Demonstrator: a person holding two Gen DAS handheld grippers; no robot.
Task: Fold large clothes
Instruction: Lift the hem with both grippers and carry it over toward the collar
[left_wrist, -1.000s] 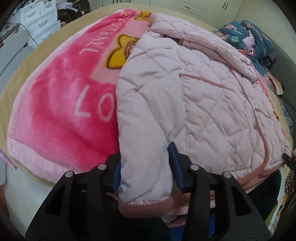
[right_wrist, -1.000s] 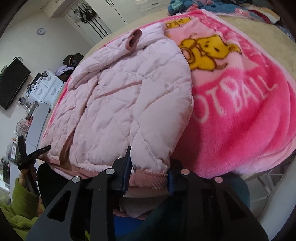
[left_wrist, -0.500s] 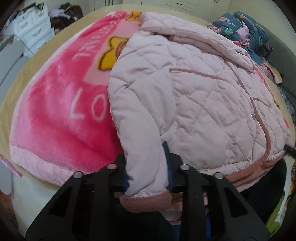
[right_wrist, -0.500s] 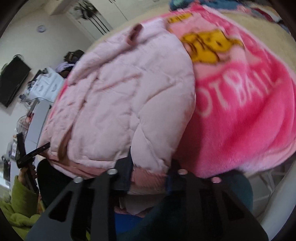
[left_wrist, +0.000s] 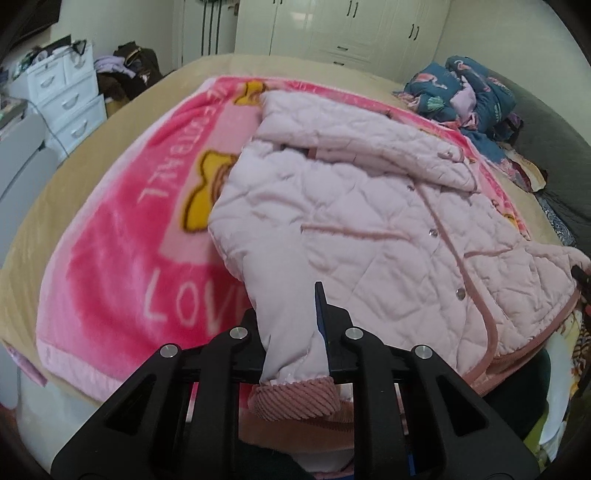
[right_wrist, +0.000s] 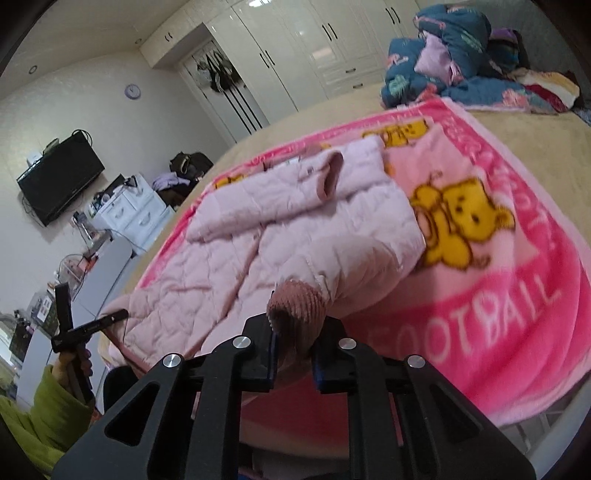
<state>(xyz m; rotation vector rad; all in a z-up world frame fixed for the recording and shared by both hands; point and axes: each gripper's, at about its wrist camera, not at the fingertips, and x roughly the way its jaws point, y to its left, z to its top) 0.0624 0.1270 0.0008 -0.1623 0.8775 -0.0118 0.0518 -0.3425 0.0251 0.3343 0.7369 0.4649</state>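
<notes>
"How many jackets?"
"One pink quilted jacket (left_wrist: 369, 221), on one pink blanket (left_wrist: 110, 266)."
"Grippers?"
"Two: left gripper (left_wrist: 291, 332), right gripper (right_wrist: 293, 345). Also one television (right_wrist: 61, 177), one wall clock (right_wrist: 132, 91)."

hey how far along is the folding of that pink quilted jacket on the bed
Early stage. Done: the jacket lies spread, front up, on the pink blanket. In hand: the left gripper, its jaws closing, pinches one sleeve end; the right gripper is shut on the other sleeve's ribbed cuff. Left: folding both sleeves across, then the body.
</notes>
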